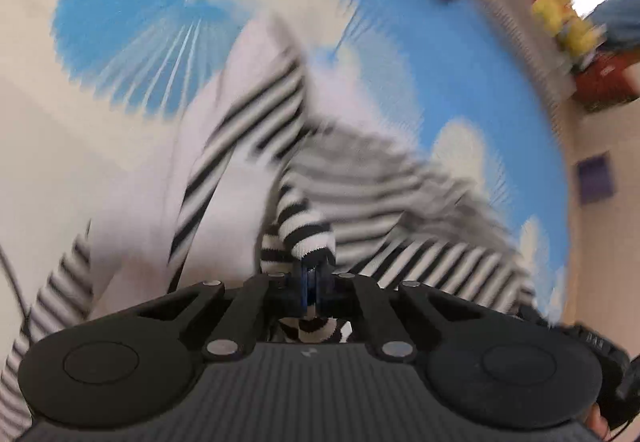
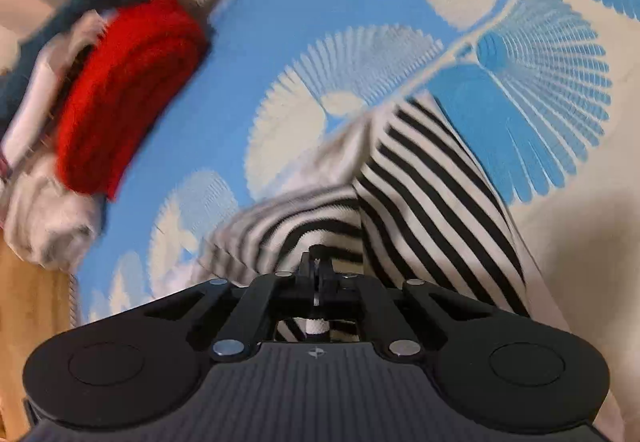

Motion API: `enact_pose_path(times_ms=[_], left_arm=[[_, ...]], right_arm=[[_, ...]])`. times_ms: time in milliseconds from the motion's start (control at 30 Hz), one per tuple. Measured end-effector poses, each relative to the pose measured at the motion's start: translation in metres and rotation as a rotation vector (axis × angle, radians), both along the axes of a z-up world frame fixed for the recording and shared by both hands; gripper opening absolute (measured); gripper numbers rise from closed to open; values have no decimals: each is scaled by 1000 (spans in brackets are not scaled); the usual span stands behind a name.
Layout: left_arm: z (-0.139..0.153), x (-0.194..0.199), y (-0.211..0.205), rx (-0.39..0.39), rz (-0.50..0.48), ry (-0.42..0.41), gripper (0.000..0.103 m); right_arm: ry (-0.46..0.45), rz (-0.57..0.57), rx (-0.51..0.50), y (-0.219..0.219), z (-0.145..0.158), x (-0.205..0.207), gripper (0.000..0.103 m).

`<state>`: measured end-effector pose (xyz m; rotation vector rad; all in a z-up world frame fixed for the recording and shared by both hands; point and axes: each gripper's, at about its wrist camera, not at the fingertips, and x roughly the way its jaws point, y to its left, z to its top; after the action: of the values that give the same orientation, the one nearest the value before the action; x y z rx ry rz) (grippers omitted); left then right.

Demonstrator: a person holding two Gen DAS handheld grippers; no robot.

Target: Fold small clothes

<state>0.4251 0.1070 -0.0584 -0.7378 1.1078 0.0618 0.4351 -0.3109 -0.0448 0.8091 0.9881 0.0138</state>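
I have my left tool point(image 1: 313, 274) and right tool point(image 2: 319, 274) each pinching folds of the black-and-white striped garment point(image 2: 436, 186), bunched over the blue-and-cream patterned mat point(image 2: 280, 22), with a red folded cloth point(image 2: 124, 94) well apart.

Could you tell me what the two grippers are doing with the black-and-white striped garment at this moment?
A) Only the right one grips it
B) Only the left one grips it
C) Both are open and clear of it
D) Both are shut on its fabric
D: the left gripper and the right gripper each have their fingers closed with the striped garment pinched between them, over the blue-and-white patterned cloth.
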Motion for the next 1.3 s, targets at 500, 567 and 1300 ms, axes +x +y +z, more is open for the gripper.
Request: enact_pose_path(times_ms=[500, 567, 1300], left_arm=[[-16, -11, 40, 26, -42, 185, 37], [-3, -9, 40, 24, -46, 122, 40], [20, -5, 34, 169, -68, 22, 33]], right_arm=[[225, 109, -101, -19, -14, -28, 20], [176, 98, -127, -18, -4, -23, 41], [185, 84, -149, 5, -14, -20, 30]])
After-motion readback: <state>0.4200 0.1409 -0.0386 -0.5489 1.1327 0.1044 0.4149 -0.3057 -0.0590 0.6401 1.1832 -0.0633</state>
